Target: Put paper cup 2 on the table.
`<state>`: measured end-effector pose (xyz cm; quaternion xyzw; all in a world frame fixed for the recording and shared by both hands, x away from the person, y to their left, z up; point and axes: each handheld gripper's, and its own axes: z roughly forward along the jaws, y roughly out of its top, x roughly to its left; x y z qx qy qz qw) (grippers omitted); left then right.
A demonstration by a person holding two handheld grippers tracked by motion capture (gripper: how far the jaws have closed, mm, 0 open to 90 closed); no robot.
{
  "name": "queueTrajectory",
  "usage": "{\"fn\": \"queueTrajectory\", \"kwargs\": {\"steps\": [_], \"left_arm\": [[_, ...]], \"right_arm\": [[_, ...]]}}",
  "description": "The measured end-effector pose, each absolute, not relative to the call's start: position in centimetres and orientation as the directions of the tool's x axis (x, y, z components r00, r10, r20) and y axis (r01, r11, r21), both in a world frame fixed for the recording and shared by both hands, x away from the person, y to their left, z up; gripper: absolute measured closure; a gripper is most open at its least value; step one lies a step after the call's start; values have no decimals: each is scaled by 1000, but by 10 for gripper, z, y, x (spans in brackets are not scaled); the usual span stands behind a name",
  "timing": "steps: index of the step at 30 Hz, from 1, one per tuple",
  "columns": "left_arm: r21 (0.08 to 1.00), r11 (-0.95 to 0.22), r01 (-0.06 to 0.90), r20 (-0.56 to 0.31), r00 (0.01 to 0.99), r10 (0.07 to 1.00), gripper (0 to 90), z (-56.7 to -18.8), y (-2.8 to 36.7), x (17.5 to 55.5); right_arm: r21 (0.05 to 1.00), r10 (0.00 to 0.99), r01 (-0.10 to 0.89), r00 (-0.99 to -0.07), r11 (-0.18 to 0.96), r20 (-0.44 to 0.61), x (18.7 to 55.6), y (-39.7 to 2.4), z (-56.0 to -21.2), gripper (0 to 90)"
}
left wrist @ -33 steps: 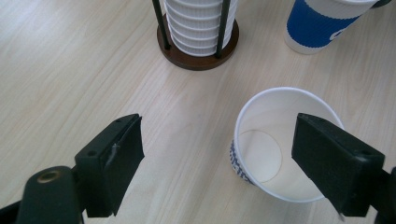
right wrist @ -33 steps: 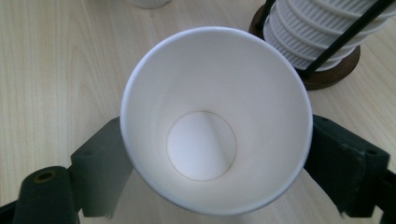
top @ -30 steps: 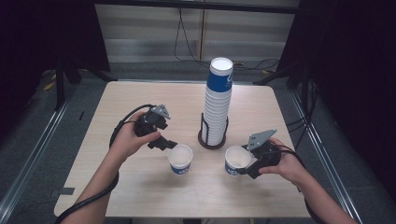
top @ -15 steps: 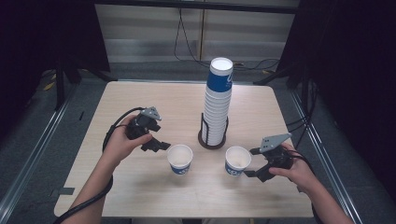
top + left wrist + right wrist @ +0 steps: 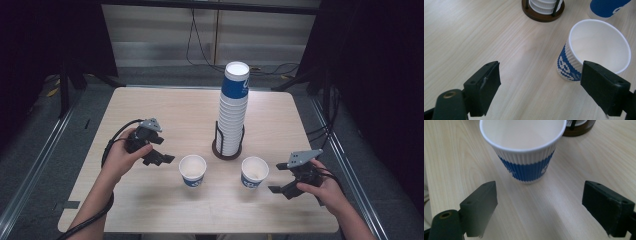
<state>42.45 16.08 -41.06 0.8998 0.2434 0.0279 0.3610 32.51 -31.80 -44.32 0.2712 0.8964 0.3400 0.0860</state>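
Your left gripper (image 5: 161, 156) sat left of the cup stack (image 5: 233, 112); your right gripper (image 5: 285, 186), right. Left gripper view: jaws gaped empty, left cup (image 5: 596, 50) beside. Right gripper view: jaws wide, right cup (image 5: 524, 147) ahead, below that stack.

You are working with bare forearms, no sleeves showing, a black handheld gripper in each hand. The left gripper (image 5: 161, 159) is carrying a small grey three-cornered plate on top and trailing a black cable that is looping back along your forearm. The right gripper (image 5: 278, 191) is bearing a matching grey plate. Each is showing two blocky, matte black jaws; a brass-coloured ringed hole is sitting in the left-hand jaw's arm.
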Motion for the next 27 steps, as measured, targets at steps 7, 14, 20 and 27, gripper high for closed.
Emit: {"fn": "queueTrajectory", "kwargs": {"steps": [7,14,20,27], "left_arm": [[665,-605,439,-145,869,472,161,-425,171,423],[668,-585,460,-162,858,488,161,-439,180,421],[663,-577,478,-171,846,505,161,-449,187,419],[661,-573,484,-177,843,508,161,-458,193,419]], "right_arm": [[658,569,453,-821,602,44,319,-324,-453,124],[658,585,467,-810,590,51,316,-328,-460,124],[648,594,475,-803,595,43,313,-330,-467,124],[643,607,486,-793,592,40,310,-335,-475,124]]}}
